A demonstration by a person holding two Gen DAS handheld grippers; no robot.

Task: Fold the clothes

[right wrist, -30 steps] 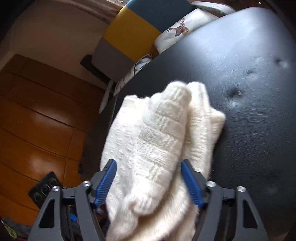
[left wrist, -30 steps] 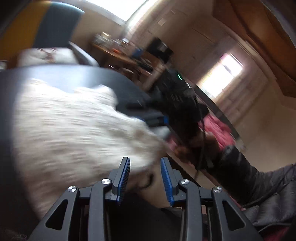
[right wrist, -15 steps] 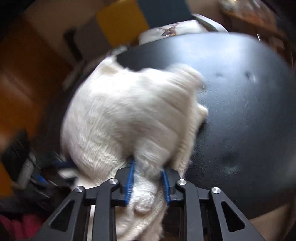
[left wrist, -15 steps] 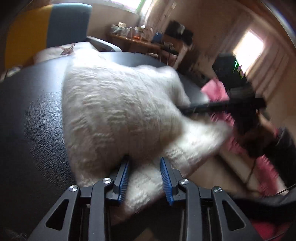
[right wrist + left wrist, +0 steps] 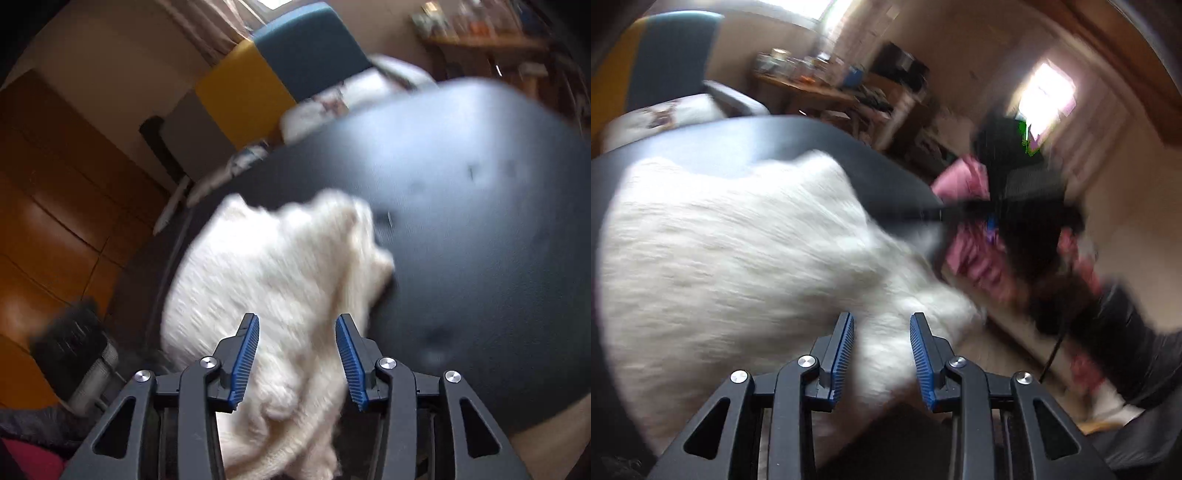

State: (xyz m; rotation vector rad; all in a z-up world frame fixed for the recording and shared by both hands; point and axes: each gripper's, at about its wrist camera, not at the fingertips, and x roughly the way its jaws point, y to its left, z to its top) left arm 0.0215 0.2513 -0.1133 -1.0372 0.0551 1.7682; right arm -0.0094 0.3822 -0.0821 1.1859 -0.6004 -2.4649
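A cream-white chunky knitted sweater (image 5: pixel 731 258) lies bunched on the round black padded table (image 5: pixel 480 206), its near edge spilling off the rim toward both tools. The left gripper (image 5: pixel 882 350) has its blue-ribbed jaws a moderate way apart with knit lying between them; both views are smeared by motion, so whether the pads actually pinch the fabric cannot be told, though the gap looks too wide for a firm hold. The right gripper (image 5: pixel 297 354) stands a little wider apart, likewise straddling a hanging fold of the sweater without visibly clamping it. The step in hand appears to be taking the near hem at two points to spread or turn the garment. To do it well, each tool should close on a single edge layer rather than a thick wad, with the two holds well apart along the hem so the knit draws flat. Loose, stretchy wool will sag and slip, so the pull should be slow and even, keeping the bulk supported on the table rather than dragged off its rim.
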